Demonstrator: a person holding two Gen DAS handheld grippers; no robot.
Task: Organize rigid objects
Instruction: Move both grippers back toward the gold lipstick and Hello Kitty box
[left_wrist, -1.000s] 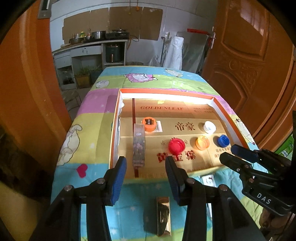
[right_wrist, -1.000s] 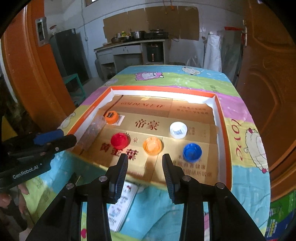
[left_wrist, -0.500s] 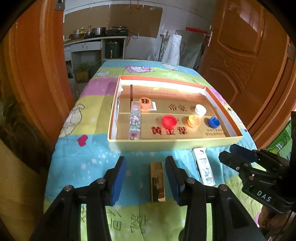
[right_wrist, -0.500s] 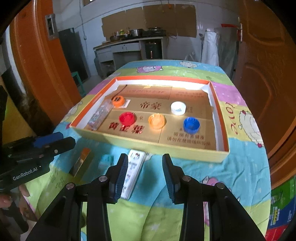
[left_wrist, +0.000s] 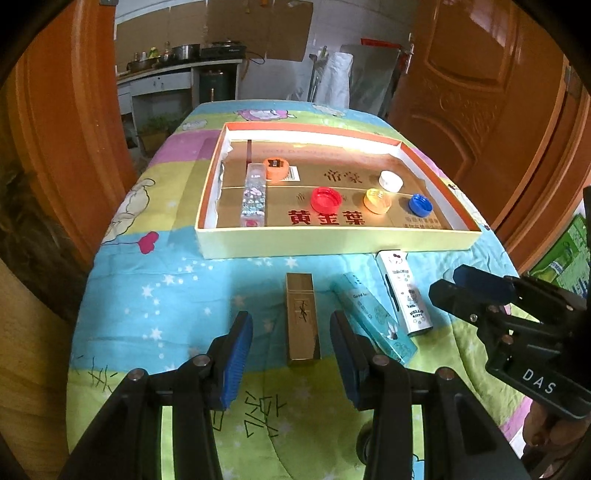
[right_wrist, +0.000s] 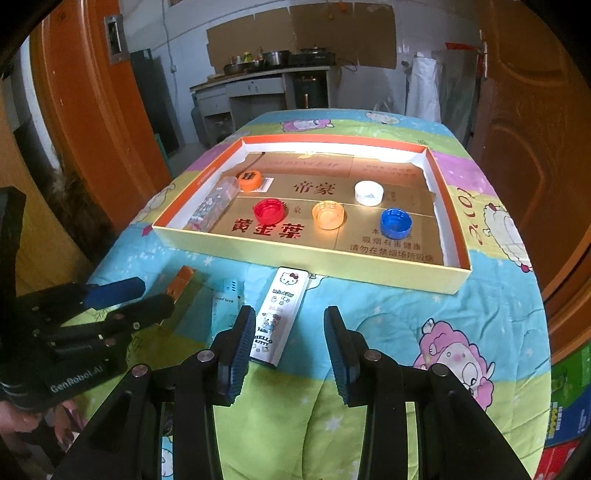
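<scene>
A shallow cardboard tray (left_wrist: 332, 242) (right_wrist: 332, 264) lies on the bed cover and holds several bottle caps, among them a red cap (left_wrist: 325, 198) and a blue cap (right_wrist: 396, 222), plus a clear patterned box (left_wrist: 253, 196). In front of it lie a gold box (left_wrist: 302, 317), a teal box (left_wrist: 373, 317) and a white Hello Kitty box (left_wrist: 404, 291) (right_wrist: 279, 314). My left gripper (left_wrist: 290, 354) stands open above the near end of the gold box, without touching it. My right gripper (right_wrist: 290, 350) stands open and empty, its left finger over the near end of the Hello Kitty box.
Orange wooden doors (left_wrist: 480, 92) flank the table on both sides. A kitchen counter (right_wrist: 258, 79) with pots stands behind. The cover's near part (right_wrist: 406, 332) lies bare to the right of the boxes. A person's hand (right_wrist: 22, 421) holds the left gripper's handle.
Both grippers have pulled back from over the tray toward the near end of the table, bringing the three boxes on the cover into view. Neither opening has changed.
</scene>
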